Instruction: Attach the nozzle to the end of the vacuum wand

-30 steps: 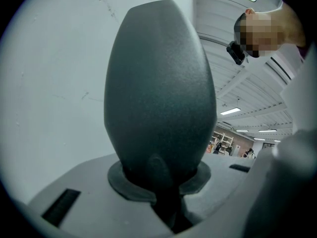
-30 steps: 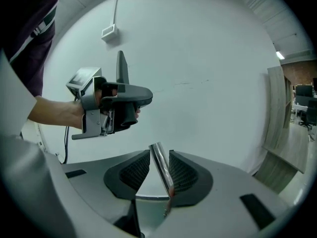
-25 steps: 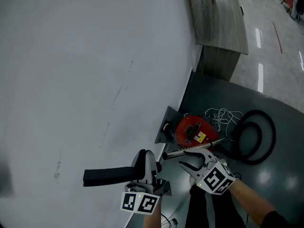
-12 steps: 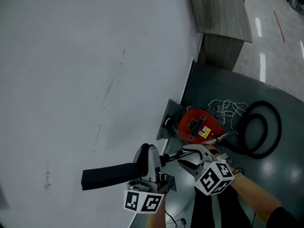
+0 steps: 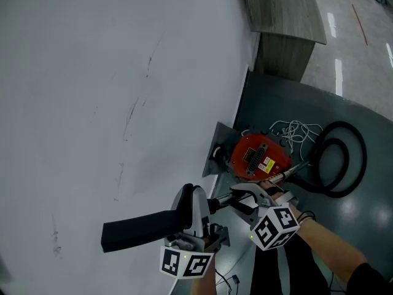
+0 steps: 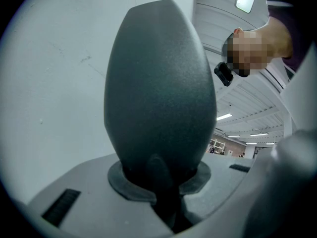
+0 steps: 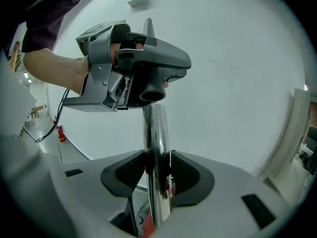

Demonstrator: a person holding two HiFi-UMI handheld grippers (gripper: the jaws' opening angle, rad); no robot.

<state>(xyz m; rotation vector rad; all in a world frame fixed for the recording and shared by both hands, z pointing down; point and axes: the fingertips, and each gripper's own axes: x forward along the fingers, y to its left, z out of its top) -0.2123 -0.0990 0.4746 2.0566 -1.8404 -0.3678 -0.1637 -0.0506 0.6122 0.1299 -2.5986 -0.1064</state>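
Note:
The black floor nozzle [image 5: 144, 227] sticks out to the left toward the wall, and my left gripper [image 5: 191, 211] is shut on its neck. It fills the left gripper view as a dark oval [image 6: 158, 98] above the jaws. The chrome vacuum wand [image 5: 288, 174] runs from the hose down-left through my right gripper [image 5: 249, 201]. In the right gripper view the wand [image 7: 157, 133] stands between the pads, which lie against both its sides. Its end sits right at the nozzle's round socket [image 7: 151, 94]. I cannot tell whether it has gone in.
The red vacuum body [image 5: 258, 157] lies on a dark floor mat [image 5: 288, 103] with a coiled black hose [image 5: 344, 165] and a tangle of white cable [image 5: 295, 131]. A white wall [image 5: 92, 103] fills the left. A wooden cabinet [image 5: 285, 5] stands at the top.
My right gripper has rolled and sunk a little, moving along the wand toward the nozzle. The wand's end now sits closer to the nozzle's neck. The left gripper has barely shifted.

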